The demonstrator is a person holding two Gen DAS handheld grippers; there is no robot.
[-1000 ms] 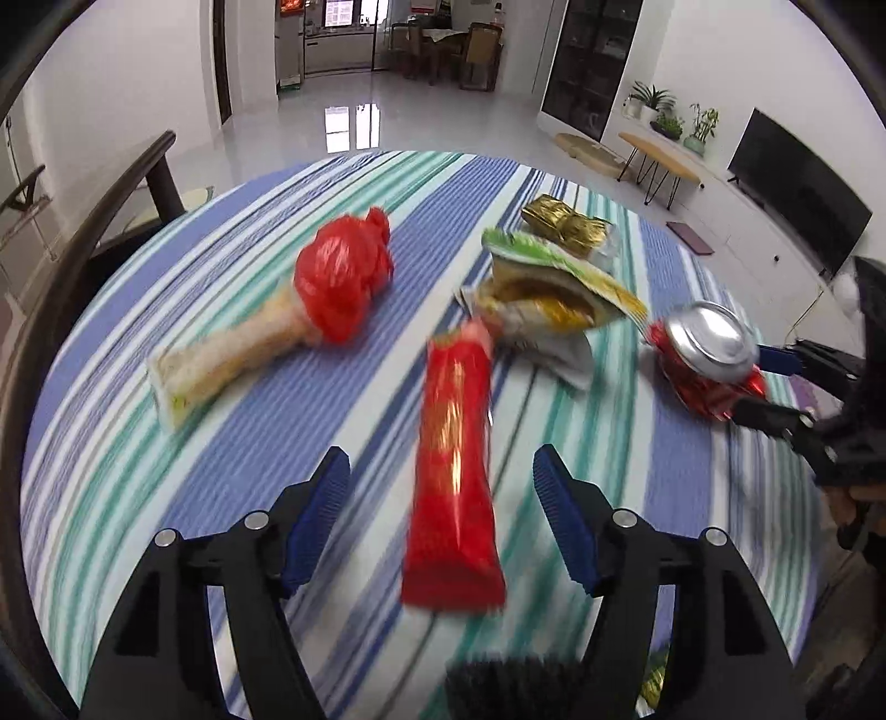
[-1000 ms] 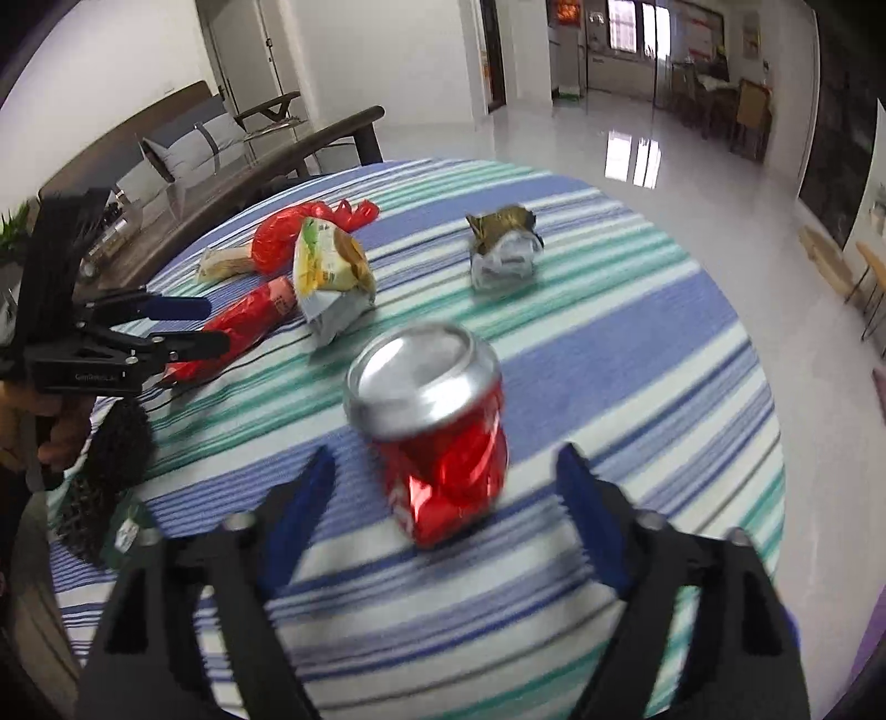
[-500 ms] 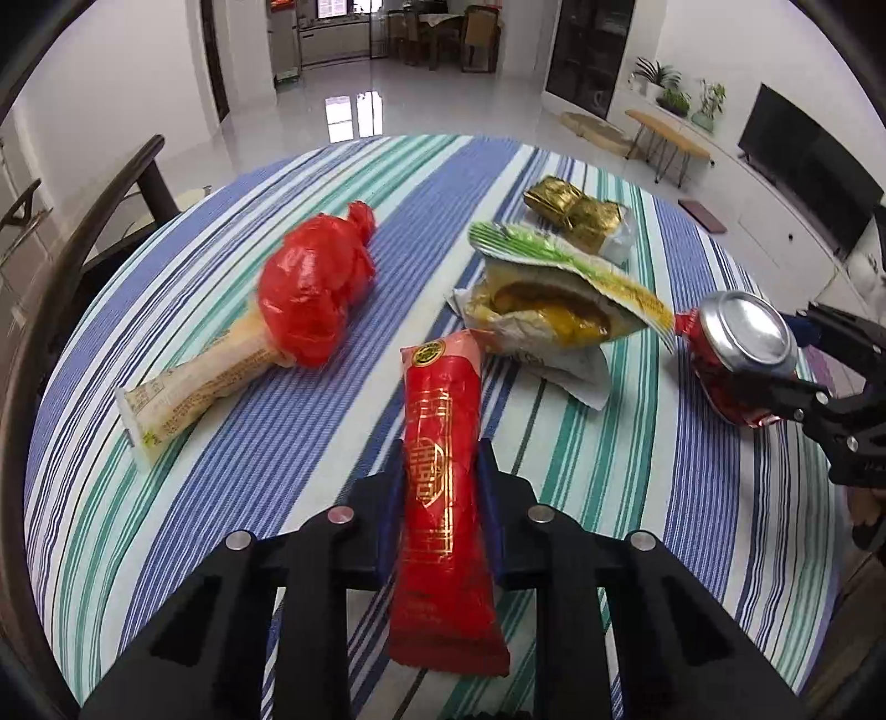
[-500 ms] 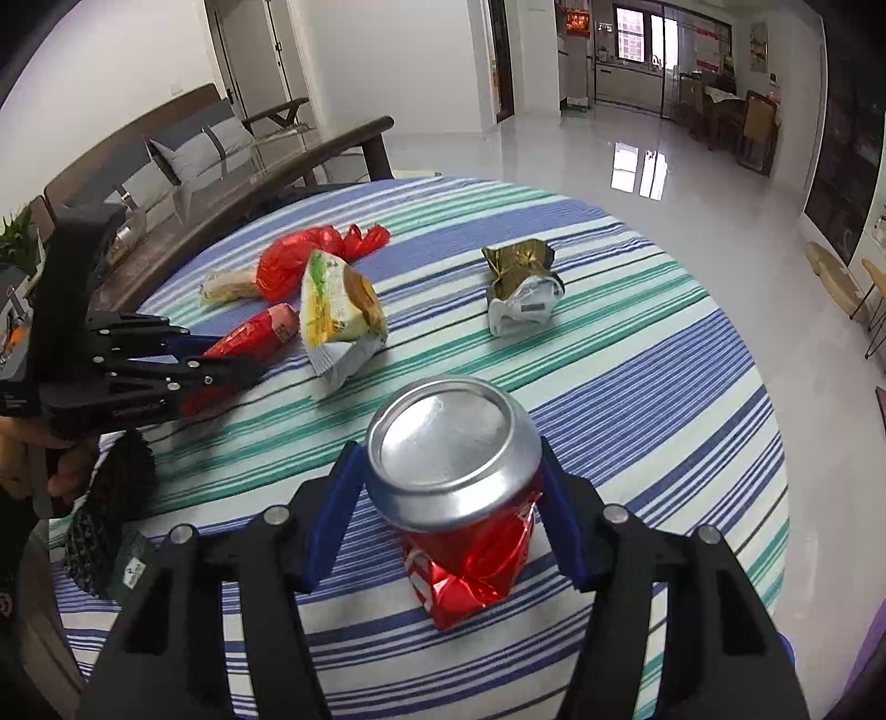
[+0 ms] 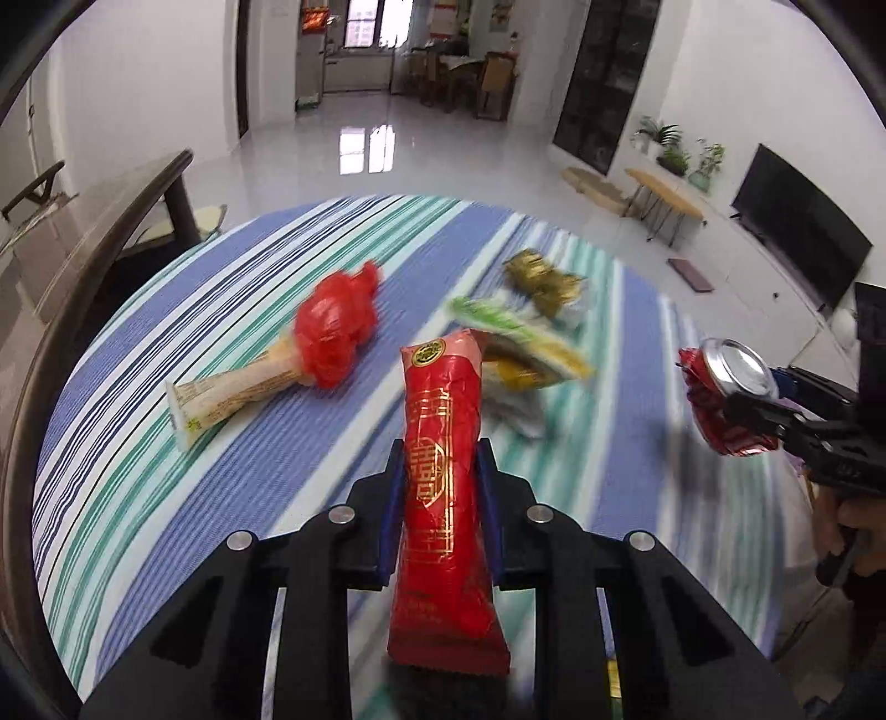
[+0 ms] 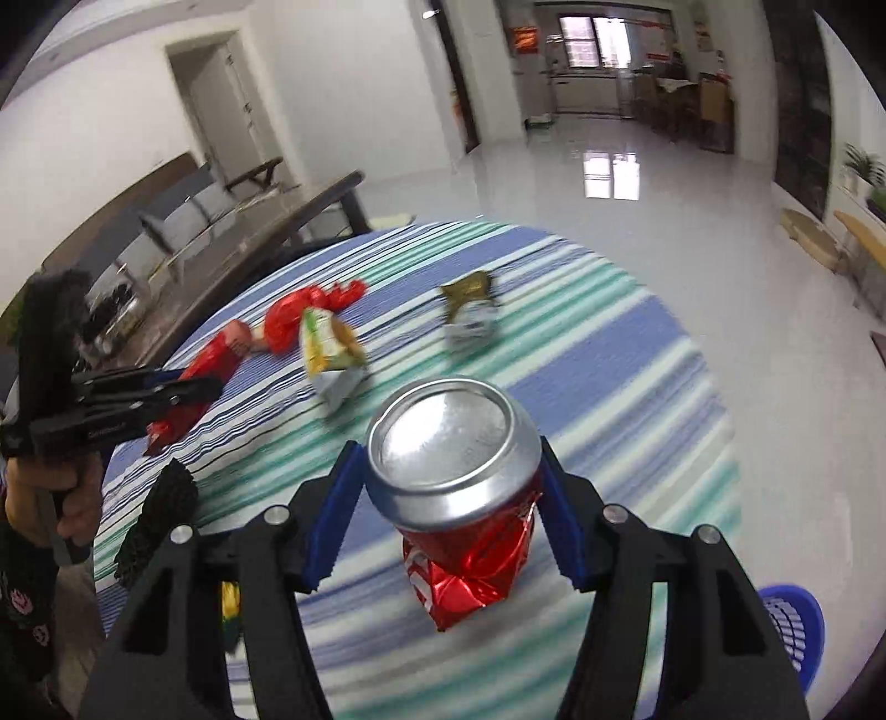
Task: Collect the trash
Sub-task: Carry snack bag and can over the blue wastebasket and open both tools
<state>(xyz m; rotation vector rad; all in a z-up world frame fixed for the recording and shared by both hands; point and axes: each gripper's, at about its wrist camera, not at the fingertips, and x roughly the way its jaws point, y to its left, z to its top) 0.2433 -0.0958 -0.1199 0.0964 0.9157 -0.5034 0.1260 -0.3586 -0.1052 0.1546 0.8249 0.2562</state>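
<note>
Over the striped bench (image 5: 166, 443), the left gripper (image 5: 441, 487) is clamping its jaws on a long red wrapper (image 5: 443, 471), holding it clear of the cloth, while the right gripper (image 6: 451, 498) is squeezing a crushed red can (image 6: 459, 482) aloft nearby.

Daylight is pouring through the far windows (image 5: 365, 22), glaring off the glossy floor (image 6: 609, 177). Motion blur is smearing the striped counter (image 5: 166, 443), and fisheye curvature is bending and darkening the edges.

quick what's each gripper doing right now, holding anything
Left hand-held gripper: closed on the long red snack wrapper.
Right hand-held gripper: closed on the crushed red soda can.
</note>
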